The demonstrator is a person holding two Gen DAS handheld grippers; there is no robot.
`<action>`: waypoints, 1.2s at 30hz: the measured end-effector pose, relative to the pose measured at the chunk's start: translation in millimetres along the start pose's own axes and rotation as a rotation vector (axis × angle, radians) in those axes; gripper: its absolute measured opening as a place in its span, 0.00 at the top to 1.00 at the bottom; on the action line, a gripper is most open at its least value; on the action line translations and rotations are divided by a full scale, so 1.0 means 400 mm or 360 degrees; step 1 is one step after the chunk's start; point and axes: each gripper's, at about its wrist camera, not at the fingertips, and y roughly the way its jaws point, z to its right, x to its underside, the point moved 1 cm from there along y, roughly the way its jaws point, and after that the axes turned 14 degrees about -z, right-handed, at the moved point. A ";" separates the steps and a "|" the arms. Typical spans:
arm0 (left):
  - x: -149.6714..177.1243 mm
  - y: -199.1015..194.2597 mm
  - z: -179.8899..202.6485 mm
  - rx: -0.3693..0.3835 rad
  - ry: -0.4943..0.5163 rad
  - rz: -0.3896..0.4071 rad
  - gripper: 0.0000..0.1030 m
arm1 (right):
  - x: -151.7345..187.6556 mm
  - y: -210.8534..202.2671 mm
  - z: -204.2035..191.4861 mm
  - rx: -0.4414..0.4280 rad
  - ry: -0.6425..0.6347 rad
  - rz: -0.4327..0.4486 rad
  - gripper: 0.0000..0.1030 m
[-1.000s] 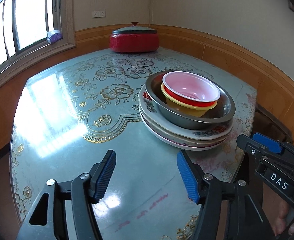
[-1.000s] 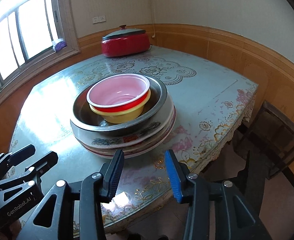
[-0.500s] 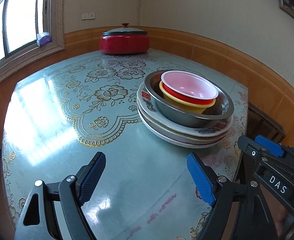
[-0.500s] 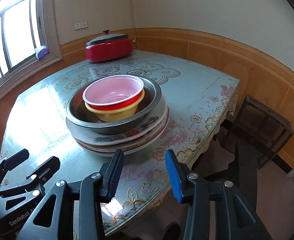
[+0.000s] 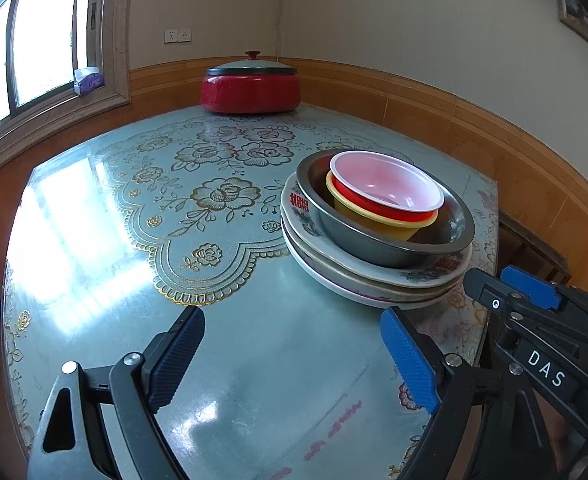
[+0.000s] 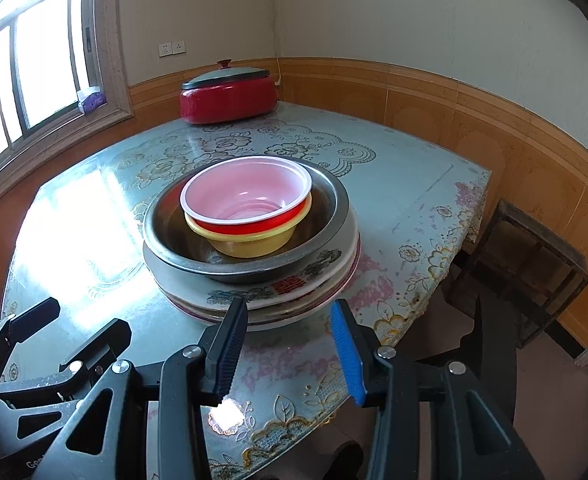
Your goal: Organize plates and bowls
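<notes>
Hovering at the frame's bottom, the left tongs (image 5: 291,354) had just been opening, gaping with nothing between them over bare desk (image 5: 93,240); the right tongs (image 6: 289,344) stood apart, empty, just short of the stacked plates (image 6: 261,300); nested bowls (image 6: 245,200) sat atop, right of centre, near the desk's right edge.

Bright daylight enters through the window (image 5: 33,52) at ten o'clock; white glare washes the glossy table (image 5: 65,240) at nine o'clock; fisheye bending curves the walls; dark vignetting fills the corners; focus sharp.
</notes>
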 end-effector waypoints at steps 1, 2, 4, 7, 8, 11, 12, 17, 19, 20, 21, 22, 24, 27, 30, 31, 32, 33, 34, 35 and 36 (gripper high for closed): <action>0.001 0.000 0.000 0.0002 0.0000 0.0000 0.12 | 0.001 -0.002 0.000 0.0002 -0.0001 0.0002 0.58; 0.001 0.000 0.001 0.0006 0.0000 0.0000 0.12 | 0.002 -0.002 0.000 0.0005 -0.0001 0.0004 0.58; 0.002 -0.001 0.003 0.0004 0.0005 0.0003 0.12 | 0.002 -0.004 0.002 0.0006 0.0002 0.0003 0.58; 0.002 -0.004 0.004 0.0003 0.0008 0.0012 0.12 | 0.002 -0.006 0.005 0.0005 0.0005 0.0005 0.58; 0.002 -0.005 0.003 0.0002 0.0006 0.0015 0.12 | 0.002 -0.006 0.006 0.0003 0.0006 0.0004 0.58; 0.000 -0.008 -0.001 -0.0001 -0.0002 0.0021 0.11 | 0.001 -0.009 0.004 0.0005 0.0001 0.0010 0.58; 0.000 -0.008 -0.002 -0.0003 -0.0004 0.0023 0.10 | 0.001 -0.010 0.003 0.0005 -0.0002 0.0011 0.58; -0.002 -0.009 -0.008 -0.0008 -0.0017 0.0027 0.10 | 0.000 -0.009 -0.001 0.0008 -0.0013 0.0008 0.58; -0.001 -0.008 -0.009 -0.0006 -0.0021 0.0025 0.10 | -0.001 -0.008 -0.002 0.0008 -0.0016 0.0007 0.58; -0.001 -0.007 -0.010 -0.0007 -0.0023 0.0024 0.10 | -0.002 -0.008 -0.003 0.0008 -0.0017 0.0008 0.58; -0.002 -0.007 -0.010 -0.0008 -0.0023 0.0023 0.10 | -0.002 -0.008 -0.004 0.0008 -0.0019 0.0009 0.58; -0.001 -0.007 -0.009 -0.0008 -0.0022 0.0023 0.10 | -0.003 -0.008 -0.004 0.0007 -0.0020 0.0008 0.58; -0.001 -0.007 -0.008 -0.0008 -0.0020 0.0024 0.10 | -0.003 -0.006 -0.004 0.0008 -0.0023 0.0007 0.58; -0.001 -0.006 -0.009 -0.0006 -0.0023 0.0021 0.10 | -0.003 -0.004 -0.005 0.0007 -0.0024 0.0002 0.58; -0.001 -0.005 -0.008 -0.0013 -0.0027 0.0015 0.07 | -0.003 -0.003 -0.003 0.0005 -0.0026 -0.0002 0.58; -0.001 -0.004 -0.009 -0.0014 -0.0029 0.0013 0.05 | -0.003 -0.003 -0.003 0.0006 -0.0026 -0.0003 0.58; -0.001 -0.004 -0.010 -0.0009 -0.0031 0.0014 0.05 | -0.004 -0.002 -0.003 0.0005 -0.0027 -0.0004 0.58; -0.001 -0.005 -0.010 -0.0007 -0.0033 0.0016 0.05 | -0.004 -0.002 -0.003 0.0006 -0.0026 -0.0005 0.58; -0.001 -0.005 -0.010 -0.0008 -0.0034 0.0019 0.05 | -0.004 -0.001 -0.003 0.0006 -0.0026 -0.0005 0.58; -0.002 -0.006 -0.010 -0.0009 -0.0033 0.0021 0.05 | -0.004 -0.002 -0.003 0.0006 -0.0027 -0.0004 0.58; -0.002 -0.006 -0.010 -0.0013 -0.0033 0.0022 0.05 | -0.004 -0.001 -0.003 0.0006 -0.0028 -0.0004 0.58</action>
